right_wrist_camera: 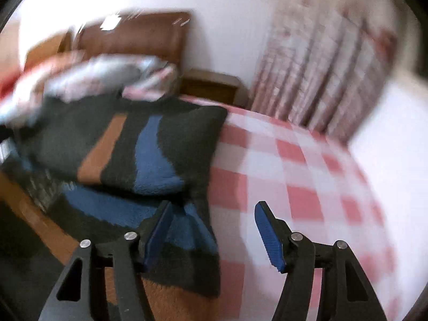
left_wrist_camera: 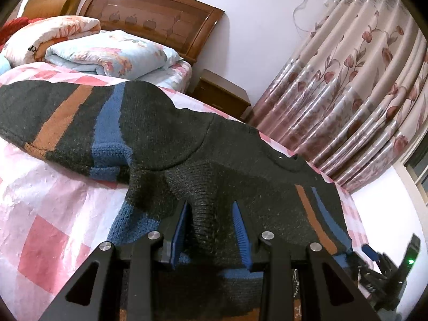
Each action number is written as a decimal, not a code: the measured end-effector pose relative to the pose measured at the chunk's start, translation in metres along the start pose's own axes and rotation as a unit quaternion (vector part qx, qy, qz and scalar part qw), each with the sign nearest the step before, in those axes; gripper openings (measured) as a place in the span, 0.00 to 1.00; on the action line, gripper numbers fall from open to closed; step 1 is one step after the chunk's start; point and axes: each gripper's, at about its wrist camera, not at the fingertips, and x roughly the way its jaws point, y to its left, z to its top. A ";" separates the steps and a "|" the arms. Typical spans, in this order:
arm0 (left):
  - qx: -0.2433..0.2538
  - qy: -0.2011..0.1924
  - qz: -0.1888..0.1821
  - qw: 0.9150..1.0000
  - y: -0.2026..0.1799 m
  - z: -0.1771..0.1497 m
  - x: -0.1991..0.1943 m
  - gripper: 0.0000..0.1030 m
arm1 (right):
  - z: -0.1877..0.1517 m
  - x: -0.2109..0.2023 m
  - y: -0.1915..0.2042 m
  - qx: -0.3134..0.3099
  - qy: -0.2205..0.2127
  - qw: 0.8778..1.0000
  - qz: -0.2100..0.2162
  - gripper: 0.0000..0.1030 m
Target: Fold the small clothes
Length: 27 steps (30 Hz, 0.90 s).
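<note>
A dark knit sweater [left_wrist_camera: 165, 133] with orange and blue stripes lies spread on the pink checked bed [left_wrist_camera: 53, 200]. My left gripper [left_wrist_camera: 211, 227] hovers low over it. Its blue pads [left_wrist_camera: 179, 230] stand apart, and a raised ridge of the dark knit runs up between them without being pinched. In the blurred right wrist view the same sweater [right_wrist_camera: 149, 147] lies folded at the left. My right gripper [right_wrist_camera: 214, 230] is wide open over the sweater's right edge, with its left finger above the knit and its right finger above the bedsheet [right_wrist_camera: 294, 187]. Part of the right gripper [left_wrist_camera: 374, 256] shows at the lower right of the left wrist view.
Folded floral quilts [left_wrist_camera: 107, 53] are stacked at the head of the bed against a wooden headboard [left_wrist_camera: 152, 18]. A small wooden nightstand [left_wrist_camera: 222, 93] sits beside the bed. A flowered curtain [left_wrist_camera: 361, 93] hangs along the right side.
</note>
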 end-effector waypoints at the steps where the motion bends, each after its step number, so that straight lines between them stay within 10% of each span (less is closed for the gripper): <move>1: 0.000 -0.001 0.000 1.000 0.000 0.000 0.000 0.34 | 0.006 0.011 0.007 -0.033 0.026 0.999 -0.002 1.00; 14: 0.033 0.005 0.019 0.999 -0.010 -0.003 0.004 0.34 | 0.003 0.025 -0.040 0.095 0.049 0.994 0.014 1.00; 19: 0.034 0.009 0.026 0.999 -0.009 -0.001 0.008 0.34 | 0.018 -0.010 -0.055 0.134 -0.043 0.989 0.042 0.97; 20: 0.034 0.010 0.028 0.999 -0.009 -0.001 0.008 0.34 | 0.027 -0.009 -0.050 0.123 -0.053 0.989 0.056 0.94; 22: 0.034 0.011 0.029 0.999 -0.009 -0.002 0.009 0.34 | 0.044 0.007 -0.035 0.082 -0.046 0.992 0.079 0.34; 26: 0.028 0.013 0.034 0.999 -0.008 -0.001 0.010 0.34 | 0.055 0.059 -0.015 0.021 0.045 0.992 0.116 0.34; 27: 0.028 0.014 0.034 0.999 -0.007 -0.001 0.010 0.34 | 0.059 0.060 -0.017 0.021 0.055 0.991 0.118 0.16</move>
